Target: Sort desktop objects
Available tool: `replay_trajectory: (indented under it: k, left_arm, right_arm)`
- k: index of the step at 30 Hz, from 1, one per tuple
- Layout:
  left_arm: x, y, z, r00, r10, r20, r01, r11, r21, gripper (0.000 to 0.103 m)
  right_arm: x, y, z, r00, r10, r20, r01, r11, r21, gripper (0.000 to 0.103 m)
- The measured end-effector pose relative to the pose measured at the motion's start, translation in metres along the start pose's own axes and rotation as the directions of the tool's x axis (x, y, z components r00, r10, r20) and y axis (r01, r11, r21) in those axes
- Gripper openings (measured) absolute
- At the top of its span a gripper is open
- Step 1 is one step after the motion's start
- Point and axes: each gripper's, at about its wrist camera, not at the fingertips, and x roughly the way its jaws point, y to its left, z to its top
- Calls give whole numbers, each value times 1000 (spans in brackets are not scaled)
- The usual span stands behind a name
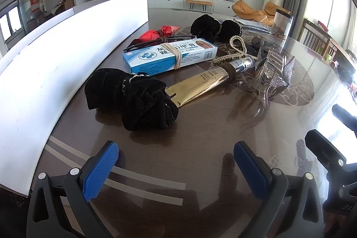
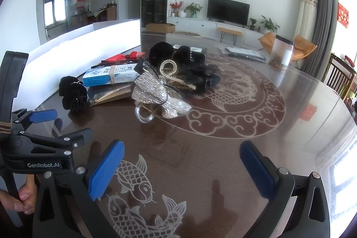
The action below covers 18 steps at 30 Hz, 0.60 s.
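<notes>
Presently, both tools are idle above the desk [image 1: 200, 137], with sorting not yet begun. The left hand-held gripper [image 1: 176, 167] hangs over bare wood with its blue pads spread wide and nothing between them; the right hand-held gripper [image 2: 181, 167] is likewise fully spread and empty, over the fish inlay.

Inspection from left to right: a long white tray [image 1: 55, 64] runs along the left edge of the desk. Just beside it lies a black scrunchie [image 1: 131, 97], nearest the left tool. Touching the scrunchie is a gold tube [image 1: 207, 81], and behind that a blue and white box [image 1: 169, 55] bound with a rubber band. Behind the box sit a red packet [image 1: 160, 34] and what appear to be dark glasses frames. Further right come a second black scrunchie [image 1: 214, 28], a pearl string [image 1: 238, 46] and a clear hair claw with a glittery bow [image 1: 276, 75], these last overlapping one another. A clear jar [image 2: 282, 52] stands well apart at the far right.

Judgement: the near scrunchie is the sensible first pick for the left tool. Recommended approach is to come down across its narrow middle, keeping the pad on the tube side clear of the gold tube so it is not dragged. The cloth is soft and will compress, so close fully before lifting. The tangled claw and pearls should be left until they can be separated.
</notes>
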Motion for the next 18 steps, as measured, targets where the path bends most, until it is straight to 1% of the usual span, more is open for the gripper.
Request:
replay_trajectory:
  k: [18]
  left_arm:
    - [1,2,0,1000,0,-2,0,1000,-5,103]
  right_arm:
    - [2,1,-1,1000,-1,-5,1,1000,2,103]
